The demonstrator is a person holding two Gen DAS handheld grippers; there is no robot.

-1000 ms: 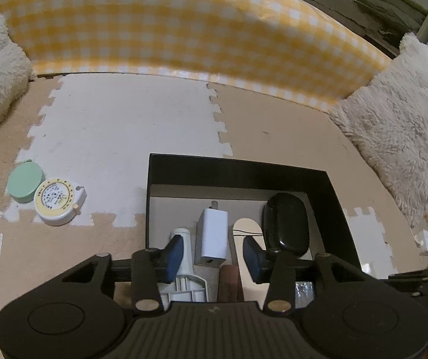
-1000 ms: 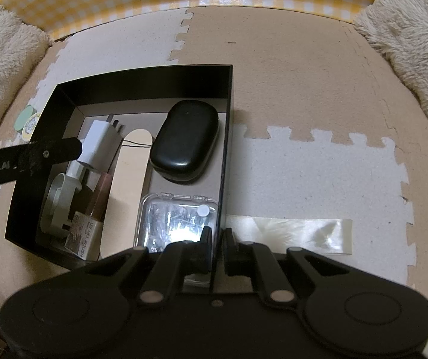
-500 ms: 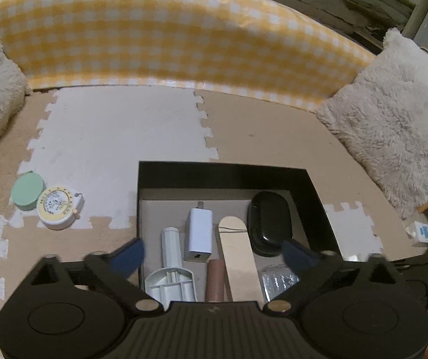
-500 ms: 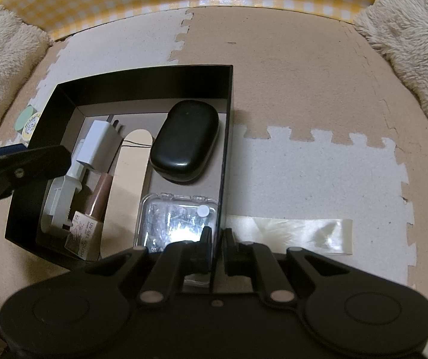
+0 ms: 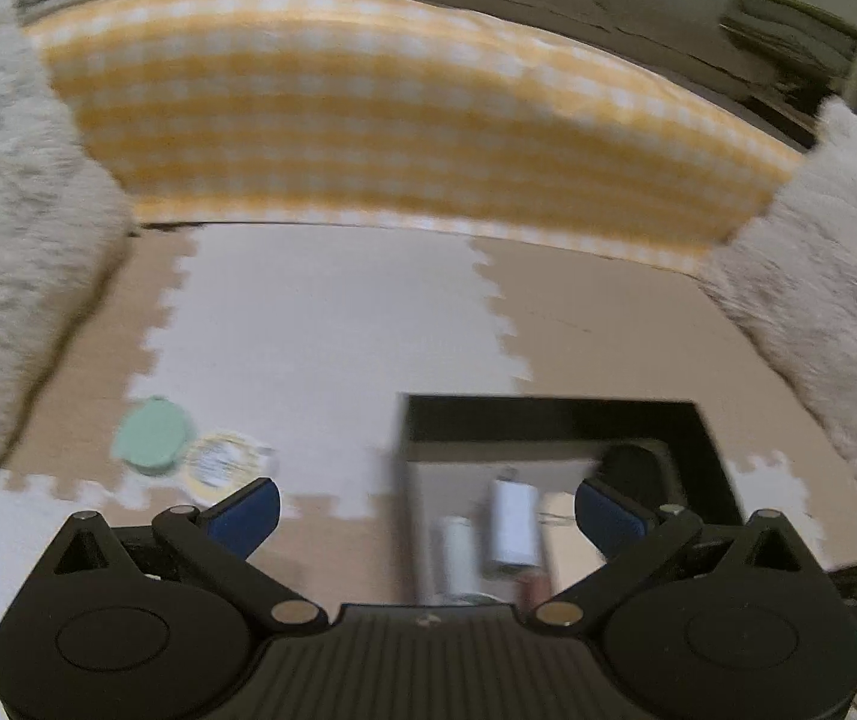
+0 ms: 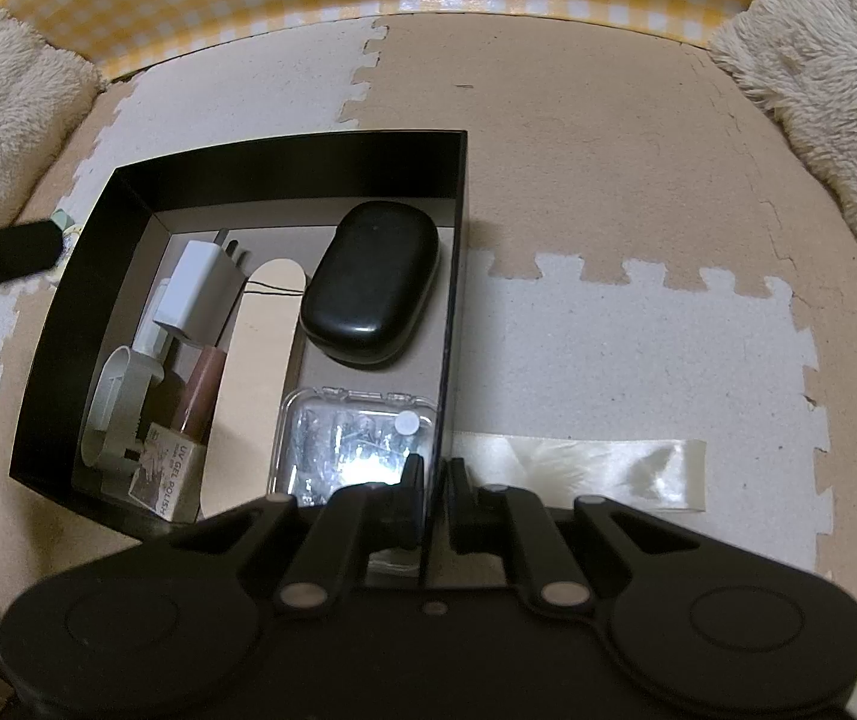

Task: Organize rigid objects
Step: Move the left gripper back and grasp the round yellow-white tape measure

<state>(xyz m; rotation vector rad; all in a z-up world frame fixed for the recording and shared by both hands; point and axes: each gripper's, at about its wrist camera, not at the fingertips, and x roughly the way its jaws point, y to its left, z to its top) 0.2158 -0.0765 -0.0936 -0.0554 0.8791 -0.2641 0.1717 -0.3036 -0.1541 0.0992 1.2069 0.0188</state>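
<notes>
A black open box stands on the foam mat. It holds a black case, a white charger, a wooden stick, a gel polish bottle, a white plastic part and a clear case. My right gripper is shut on the box's right wall. My left gripper is open and empty, above the mat at the box's left edge. A green round tin and a yellow tape measure lie left of it.
A yellow checked cushion runs along the back. Fluffy pillows lie at the left and right. A strip of clear tape sticks to the mat right of the box.
My left gripper has opened wide, lifted out of the box and swung left toward the tin and tape measure. The right gripper has not moved.
</notes>
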